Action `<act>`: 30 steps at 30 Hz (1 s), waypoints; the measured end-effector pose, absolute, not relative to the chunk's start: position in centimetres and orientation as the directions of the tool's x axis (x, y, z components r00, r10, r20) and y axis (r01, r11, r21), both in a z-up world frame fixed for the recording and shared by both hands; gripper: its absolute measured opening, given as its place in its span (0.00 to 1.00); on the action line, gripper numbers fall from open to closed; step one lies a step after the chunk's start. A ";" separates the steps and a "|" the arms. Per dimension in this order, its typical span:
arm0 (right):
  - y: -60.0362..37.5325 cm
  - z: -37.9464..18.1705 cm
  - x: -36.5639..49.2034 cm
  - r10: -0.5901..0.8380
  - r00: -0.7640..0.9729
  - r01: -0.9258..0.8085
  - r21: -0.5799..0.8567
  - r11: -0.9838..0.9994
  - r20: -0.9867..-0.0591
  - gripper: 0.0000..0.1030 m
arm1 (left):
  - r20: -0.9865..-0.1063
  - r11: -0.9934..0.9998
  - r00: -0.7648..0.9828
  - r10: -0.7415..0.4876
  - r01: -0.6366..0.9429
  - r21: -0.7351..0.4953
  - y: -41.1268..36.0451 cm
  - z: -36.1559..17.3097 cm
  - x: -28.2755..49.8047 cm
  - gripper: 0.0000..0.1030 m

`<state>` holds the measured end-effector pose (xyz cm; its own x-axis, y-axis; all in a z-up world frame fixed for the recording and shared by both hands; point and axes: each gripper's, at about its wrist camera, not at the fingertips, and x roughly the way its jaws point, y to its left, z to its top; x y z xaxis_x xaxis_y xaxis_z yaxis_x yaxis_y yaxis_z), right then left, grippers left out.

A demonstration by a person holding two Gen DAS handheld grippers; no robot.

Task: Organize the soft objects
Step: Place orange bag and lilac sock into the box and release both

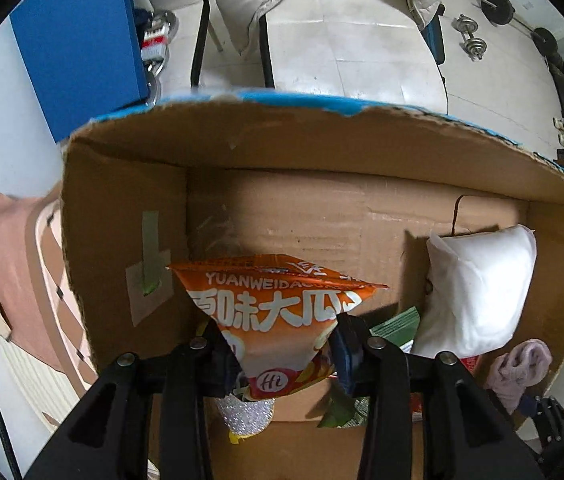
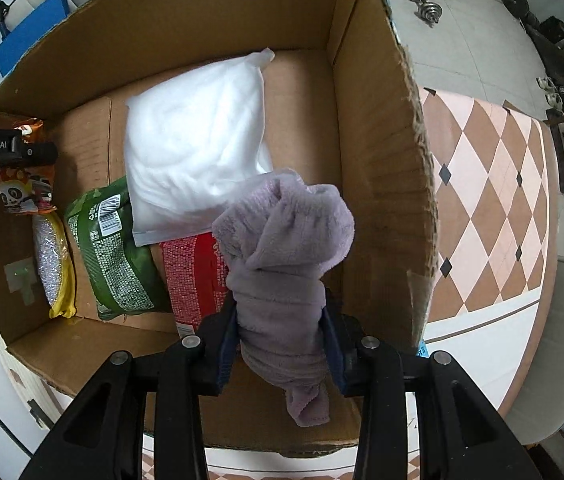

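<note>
1. Currently the left gripper [image 1: 282, 354] is clamped on an orange snack bag [image 1: 278, 320], its two fingers pinching the bag's lower half so the packet stands up above the floor of the cardboard box [image 1: 322, 140].
2. Below that bag, at 6 o'clock in the left wrist view, a silver glitter pouch [image 1: 246, 416] lies on the box bottom.
3. Over at 3 o'clock in the same view, a white pillow [image 1: 478, 288] leans against the right-hand box wall, with a green packet [image 1: 398, 326] poking out just beside its lower left corner.
4. The right gripper [image 2: 280, 344] is closed tight around a rolled lilac fleece cloth [image 2: 286, 264]; the roll bulges out past the fingertips toward 12 o'clock and its loose end hangs toward 6 o'clock.
5. From the right wrist view the cloth is held over the near right part of the box, above a red packet [image 2: 192, 272] and touching the lower edge of the white pillow.
6. The green packet lies at 9 o'clock of the cloth, partly under the pillow, and the glitter pouch sits farther out toward 9 o'clock, near the left wall.
7. Outside the box at 3 o'clock, a checkered brown-and-pink mat [image 2: 494, 200] covers the table.
</note>
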<state>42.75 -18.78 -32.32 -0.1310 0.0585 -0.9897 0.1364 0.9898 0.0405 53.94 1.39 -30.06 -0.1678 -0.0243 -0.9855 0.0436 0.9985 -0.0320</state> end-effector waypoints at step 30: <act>-19.8 -22.9 38.6 0.116 0.058 0.090 0.121 0.989 -0.992 1.00 | -0.988 0.973 0.101 -0.119 0.211 -0.095 -1.9 -16.7 42.6 0.92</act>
<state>38.63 -19.83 -22.86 0.0582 0.1158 -0.9916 0.0901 0.9886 0.1207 42.61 -1.94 -16.72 0.1012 -0.1187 -0.9878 0.2106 0.9729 -0.0953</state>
